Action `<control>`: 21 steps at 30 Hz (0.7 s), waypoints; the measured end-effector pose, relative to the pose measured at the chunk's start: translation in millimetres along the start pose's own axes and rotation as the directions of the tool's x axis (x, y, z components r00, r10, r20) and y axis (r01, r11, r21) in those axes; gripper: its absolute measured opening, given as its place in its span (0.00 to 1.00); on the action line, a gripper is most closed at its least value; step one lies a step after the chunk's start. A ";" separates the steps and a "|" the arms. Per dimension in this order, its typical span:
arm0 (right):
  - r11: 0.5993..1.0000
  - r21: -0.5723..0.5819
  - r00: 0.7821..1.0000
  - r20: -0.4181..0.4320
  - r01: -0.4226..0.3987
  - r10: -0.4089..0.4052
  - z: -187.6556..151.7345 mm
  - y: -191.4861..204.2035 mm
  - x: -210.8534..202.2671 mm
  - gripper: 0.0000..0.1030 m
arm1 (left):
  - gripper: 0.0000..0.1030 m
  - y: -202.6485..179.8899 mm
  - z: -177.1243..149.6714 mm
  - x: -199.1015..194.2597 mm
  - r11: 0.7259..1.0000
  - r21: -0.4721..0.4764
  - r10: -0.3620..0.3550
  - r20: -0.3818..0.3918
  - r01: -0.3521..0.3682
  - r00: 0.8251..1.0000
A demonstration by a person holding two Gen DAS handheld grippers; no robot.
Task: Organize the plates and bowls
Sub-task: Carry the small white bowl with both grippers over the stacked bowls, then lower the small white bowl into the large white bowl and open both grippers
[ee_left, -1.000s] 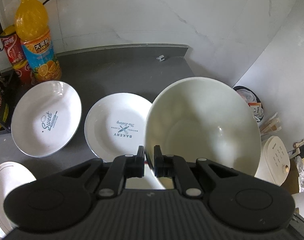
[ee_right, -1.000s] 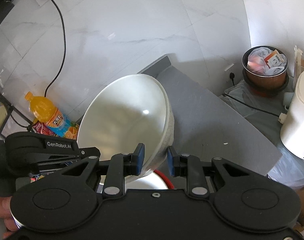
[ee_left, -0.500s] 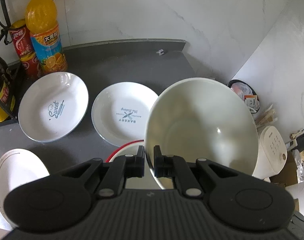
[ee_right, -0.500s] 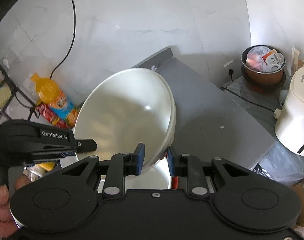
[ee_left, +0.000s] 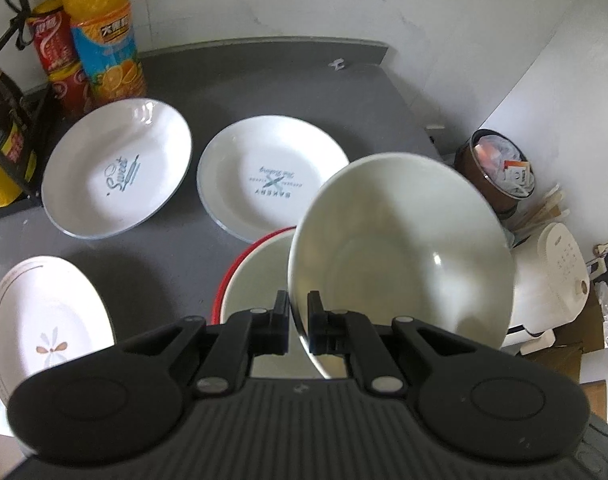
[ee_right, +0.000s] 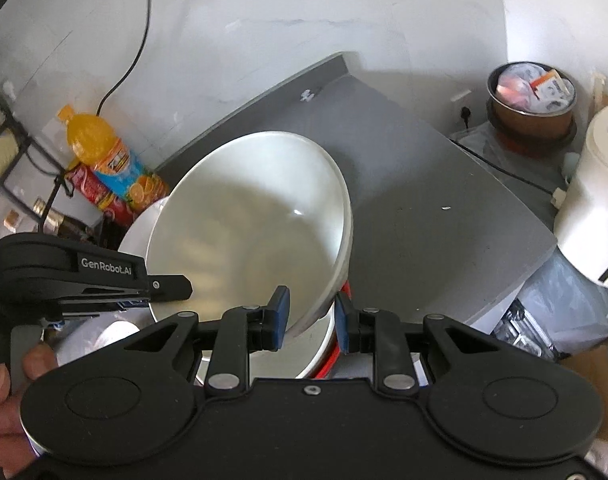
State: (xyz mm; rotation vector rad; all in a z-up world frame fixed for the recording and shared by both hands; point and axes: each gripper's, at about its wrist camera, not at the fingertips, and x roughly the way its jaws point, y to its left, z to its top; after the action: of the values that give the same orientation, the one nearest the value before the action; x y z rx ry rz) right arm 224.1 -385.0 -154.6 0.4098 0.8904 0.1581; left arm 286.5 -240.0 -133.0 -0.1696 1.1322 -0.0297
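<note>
A large cream bowl (ee_left: 404,256) is held tilted in the air by both grippers. My left gripper (ee_left: 297,322) is shut on its near rim. My right gripper (ee_right: 310,316) pinches the opposite rim of the same bowl (ee_right: 247,224). Just under it a red-rimmed white bowl (ee_left: 251,272) sits on the grey counter (ee_left: 263,92); it also shows in the right wrist view (ee_right: 324,344). A "Bakery" plate (ee_left: 263,176), a "Sweet" plate (ee_left: 115,168) and a flower-patterned plate (ee_left: 43,328) lie on the counter.
An orange juice bottle (ee_left: 103,36) and red cans (ee_left: 55,52) stand at the back left by a black rack (ee_left: 7,128). A waste bin (ee_left: 500,172) and a white appliance (ee_left: 552,276) stand on the floor past the counter's right edge.
Both grippers have lifted the cream bowl and drawn it back. The red-rimmed bowl under it has come into view, and the plates now look farther away.
</note>
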 end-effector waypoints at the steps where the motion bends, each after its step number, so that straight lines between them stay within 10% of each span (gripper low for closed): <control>1: 1.000 -0.008 1.000 -0.005 -0.001 0.000 -0.3 2.0 0.4 0.23 | 0.06 1.5 -0.8 0.1 1.000 -0.001 0.002 -0.001 -0.002 1.000; 21: 0.995 -0.098 0.992 -0.126 0.007 -0.019 -17.5 23.1 24.7 0.23 | 0.06 35.5 -20.2 22.4 0.994 -0.089 0.053 -0.099 -0.062 0.994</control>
State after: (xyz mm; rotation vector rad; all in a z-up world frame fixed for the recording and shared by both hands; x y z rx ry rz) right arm 226.6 -351.6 -172.7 0.3060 1.0055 0.2167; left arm 275.6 -209.9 -166.7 -0.2190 1.2357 0.0657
